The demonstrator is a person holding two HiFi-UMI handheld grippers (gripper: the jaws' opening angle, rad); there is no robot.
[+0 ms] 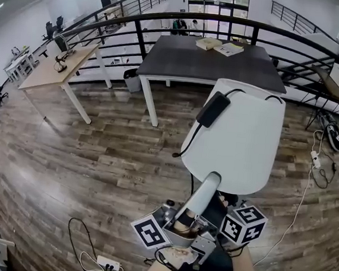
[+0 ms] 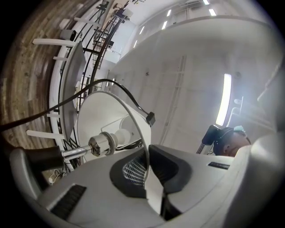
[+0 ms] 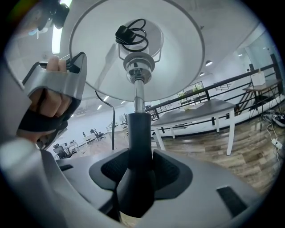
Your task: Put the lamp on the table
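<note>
The lamp is held in the air over the wood floor, and its white shade [image 1: 235,138] carries a black power adapter [image 1: 212,109] and a cable. My left gripper [image 2: 146,171] is shut on the thin rim of the shade [image 2: 111,116]; the bulb socket [image 2: 101,143] shows inside. My right gripper [image 3: 139,167] is shut on the lamp's black stem [image 3: 139,129], below the shade [image 3: 173,62]. In the head view the left gripper [image 1: 211,180] reaches up to the shade's lower rim, and the right gripper's jaws are hidden under the shade. The dark table [image 1: 212,64] stands ahead.
Books [image 1: 217,45] lie at the dark table's far edge. A light wooden desk [image 1: 57,67] stands at the left, with a bin [image 1: 131,79] beside the table. A black railing [image 1: 169,18] curves behind. A power strip [image 1: 106,264] and cables [image 1: 319,161] lie on the floor.
</note>
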